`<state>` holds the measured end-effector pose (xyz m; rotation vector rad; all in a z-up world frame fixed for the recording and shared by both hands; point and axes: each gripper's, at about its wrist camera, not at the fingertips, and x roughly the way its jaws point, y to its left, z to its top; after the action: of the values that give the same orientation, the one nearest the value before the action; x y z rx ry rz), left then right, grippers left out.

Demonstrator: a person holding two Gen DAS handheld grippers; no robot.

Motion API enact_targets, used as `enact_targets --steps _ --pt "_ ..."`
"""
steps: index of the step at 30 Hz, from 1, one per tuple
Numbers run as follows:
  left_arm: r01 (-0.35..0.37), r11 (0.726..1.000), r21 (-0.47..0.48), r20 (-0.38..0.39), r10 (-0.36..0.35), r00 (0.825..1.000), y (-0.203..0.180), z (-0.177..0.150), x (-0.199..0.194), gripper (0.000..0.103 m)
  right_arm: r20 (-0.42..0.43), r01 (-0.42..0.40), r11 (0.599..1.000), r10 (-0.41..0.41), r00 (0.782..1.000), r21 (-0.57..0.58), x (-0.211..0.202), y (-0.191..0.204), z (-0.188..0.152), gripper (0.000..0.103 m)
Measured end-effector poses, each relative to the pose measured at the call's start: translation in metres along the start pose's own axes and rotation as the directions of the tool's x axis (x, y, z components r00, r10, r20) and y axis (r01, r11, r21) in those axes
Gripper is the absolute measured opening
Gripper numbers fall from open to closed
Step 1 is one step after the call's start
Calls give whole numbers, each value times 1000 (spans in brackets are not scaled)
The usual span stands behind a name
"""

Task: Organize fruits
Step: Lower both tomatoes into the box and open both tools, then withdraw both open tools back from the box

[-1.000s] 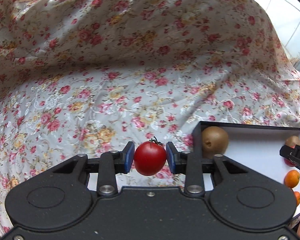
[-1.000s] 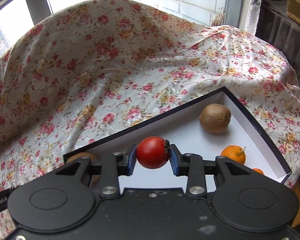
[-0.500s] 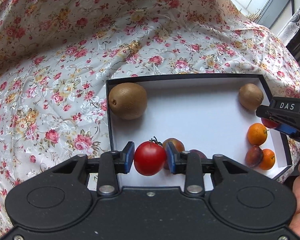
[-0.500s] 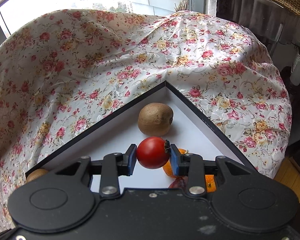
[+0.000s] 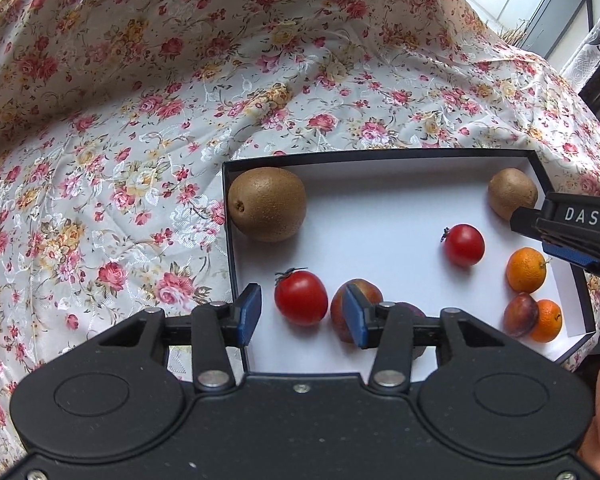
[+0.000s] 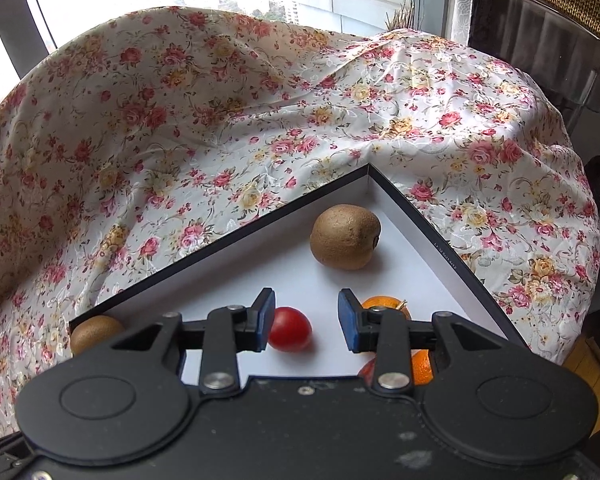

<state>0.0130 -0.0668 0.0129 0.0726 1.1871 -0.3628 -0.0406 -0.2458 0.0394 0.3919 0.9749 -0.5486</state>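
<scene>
Left tool (image 5: 302,316): jaws opening, pads clear of tomato (image 5: 301,298), which rests just below on box (image 5: 380,208) floor. Right tool (image 6: 306,320) likewise apart; second tomato (image 6: 290,330) lies toward its left pad.

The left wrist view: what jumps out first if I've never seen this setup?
Two bright red tomatoes on the white floor of the black-rimmed box: one tomato lies free between the left gripper's opening jaws, the other tomato sits toward the right. Brown kiwis fill the far corners, all on a rose-print cloth.
</scene>
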Motion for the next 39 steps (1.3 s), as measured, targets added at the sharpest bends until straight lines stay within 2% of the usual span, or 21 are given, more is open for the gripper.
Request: enact_targets --steps 14,19,22,26,39 --pt "-57 998 28 3 57 998 -8 -9 1 54 -78 16 1000 -18 997 -26 6 -2 -4 37" --pt "-57 998 32 14 57 998 -8 -24 -9 54 -49 11 998 -14 999 -60 -10 0 -14 37" --pt "-86 996 30 40 85 996 -11 -31 -19 54 -33 8 997 -10 999 -78 -21 -2 -20 37" --pt "-90 996 29 72 87 994 -12 -42 -35 54 -33 2 997 -4 999 -81 -37 -11 -38 37" --pt "-97 995 4 84 97 992 -9 -76 -62 54 -24 44 984 -49 998 -173 -81 -27 -97 37"
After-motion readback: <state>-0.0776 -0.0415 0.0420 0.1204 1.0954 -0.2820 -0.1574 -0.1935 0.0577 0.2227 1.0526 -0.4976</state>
